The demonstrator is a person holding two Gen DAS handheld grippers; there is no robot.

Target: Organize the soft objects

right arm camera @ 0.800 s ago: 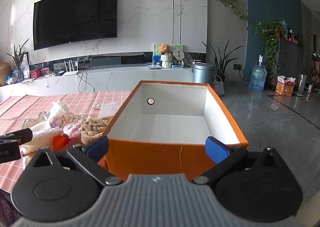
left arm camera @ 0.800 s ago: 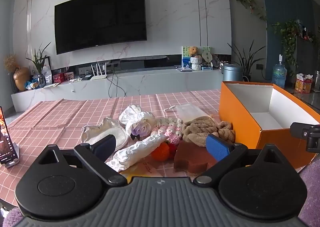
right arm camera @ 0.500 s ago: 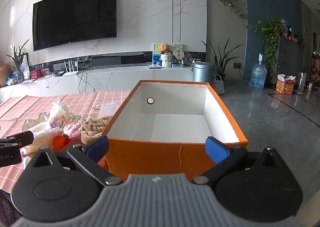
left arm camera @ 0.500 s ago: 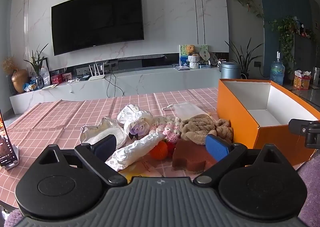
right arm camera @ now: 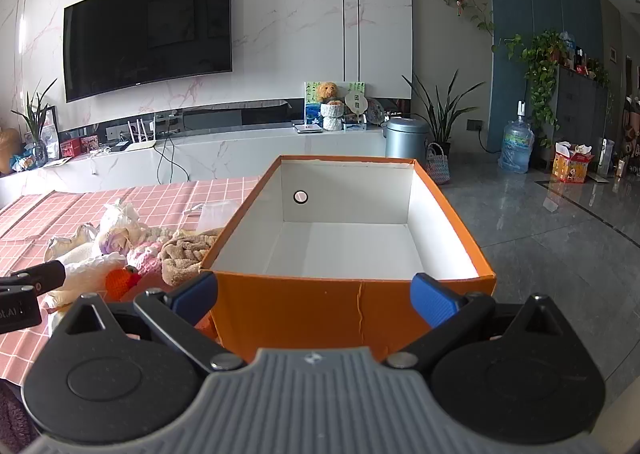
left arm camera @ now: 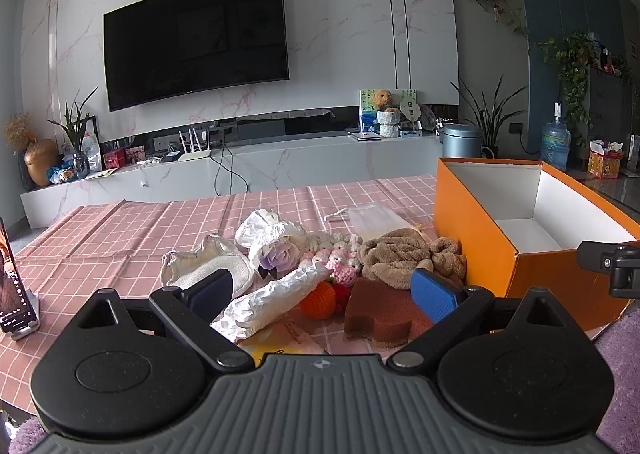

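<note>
Nothing has been sorted yet, by the look of it. The orange box [right arm camera: 352, 306] stands open on the pink checked tablecloth [left arm camera: 120, 230] and its white inside is bare. All the soft things lie in one heap on the cloth, just beside the box, at about nine o'clock from it. The heap holds a brown fuzzy cloth [left arm camera: 404, 256], a pink and white crochet piece [left arm camera: 340, 258], a crumpled white wrapper [left arm camera: 276, 296], a small orange knitted ball [left arm camera: 318, 300], a brown sponge [left arm camera: 378, 314] and a pale purple fabric rose [left arm camera: 276, 258]. Every piece is left to move.

The left gripper [left arm camera: 322, 292] hovers low over the near edge of the heap, at six o'clock from it. Its jaws are spread as wide as they go and grip nothing. The right gripper [right arm camera: 314, 292] faces the box's near wall, jaws equally wide, holding nothing; I cannot tell if it touches the cardboard.
</note>
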